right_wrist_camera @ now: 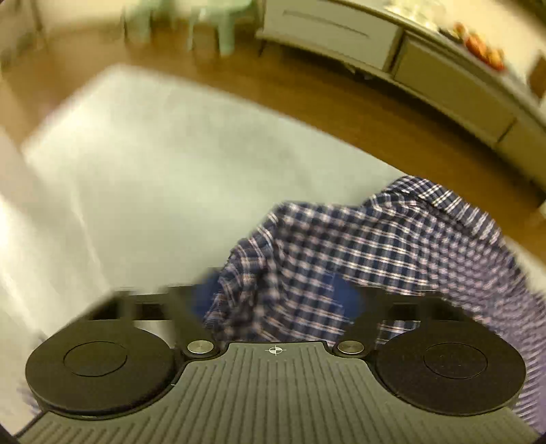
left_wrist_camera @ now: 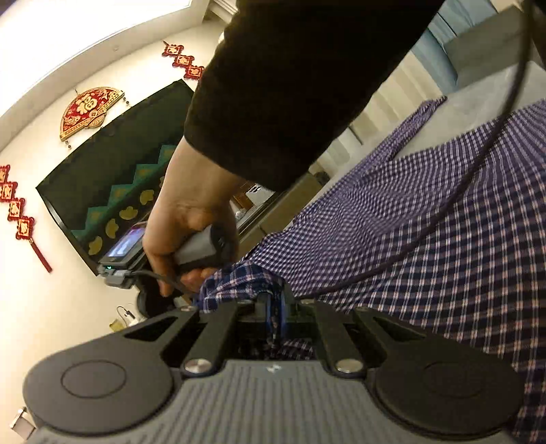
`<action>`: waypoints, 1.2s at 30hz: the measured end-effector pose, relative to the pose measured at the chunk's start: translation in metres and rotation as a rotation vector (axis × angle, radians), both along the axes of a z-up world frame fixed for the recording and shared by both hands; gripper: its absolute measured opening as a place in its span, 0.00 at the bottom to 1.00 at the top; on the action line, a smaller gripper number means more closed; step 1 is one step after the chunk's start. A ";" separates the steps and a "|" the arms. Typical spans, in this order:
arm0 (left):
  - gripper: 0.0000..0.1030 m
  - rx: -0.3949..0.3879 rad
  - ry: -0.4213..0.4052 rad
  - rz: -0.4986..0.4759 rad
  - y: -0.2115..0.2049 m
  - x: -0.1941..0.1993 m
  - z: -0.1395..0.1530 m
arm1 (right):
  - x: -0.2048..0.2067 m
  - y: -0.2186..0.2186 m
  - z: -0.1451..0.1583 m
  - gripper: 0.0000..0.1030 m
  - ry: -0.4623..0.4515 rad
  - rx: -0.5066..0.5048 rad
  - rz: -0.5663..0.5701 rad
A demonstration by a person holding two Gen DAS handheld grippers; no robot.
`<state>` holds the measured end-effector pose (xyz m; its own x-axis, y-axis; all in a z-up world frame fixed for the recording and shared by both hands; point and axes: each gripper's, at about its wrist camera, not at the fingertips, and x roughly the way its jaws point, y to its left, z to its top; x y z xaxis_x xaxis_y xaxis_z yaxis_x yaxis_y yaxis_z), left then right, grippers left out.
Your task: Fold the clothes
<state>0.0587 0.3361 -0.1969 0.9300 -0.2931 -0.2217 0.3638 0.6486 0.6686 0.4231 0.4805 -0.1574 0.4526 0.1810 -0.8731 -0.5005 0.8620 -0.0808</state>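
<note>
A blue, white and pink plaid shirt (left_wrist_camera: 426, 211) is spread over a grey padded surface (left_wrist_camera: 477, 99). My left gripper (left_wrist_camera: 269, 307) is shut on a bunched edge of the shirt, and cloth pokes out between its pads. Just beyond it, a person's hand (left_wrist_camera: 184, 225) in a black sleeve grips the handle of the other gripper. The right wrist view is blurred. There the right gripper (right_wrist_camera: 276, 300) stands with its blue pads (right_wrist_camera: 348, 302) wide apart, and a heap of the plaid shirt (right_wrist_camera: 341, 246) lies between and over them. I cannot tell whether the pads press on it.
A black cable (left_wrist_camera: 454, 211) trails across the shirt. On the wall hang a dark screen (left_wrist_camera: 112, 170) and red ornaments (left_wrist_camera: 88, 109). Beyond the pale surface (right_wrist_camera: 153, 170) are a wooden floor (right_wrist_camera: 307, 102), a low white cabinet (right_wrist_camera: 426, 68) and pale green stools (right_wrist_camera: 211, 24).
</note>
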 end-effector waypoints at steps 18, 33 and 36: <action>0.07 -0.004 0.019 -0.009 0.019 -0.001 0.006 | -0.020 -0.012 0.042 0.56 -0.243 -0.042 -0.054; 0.07 -0.171 0.029 0.413 0.088 0.027 0.056 | 0.015 -0.006 0.063 0.04 -0.074 0.236 -0.152; 0.07 -0.318 0.138 0.744 0.148 0.059 0.064 | 0.027 -0.017 0.052 0.34 0.022 0.481 -0.142</action>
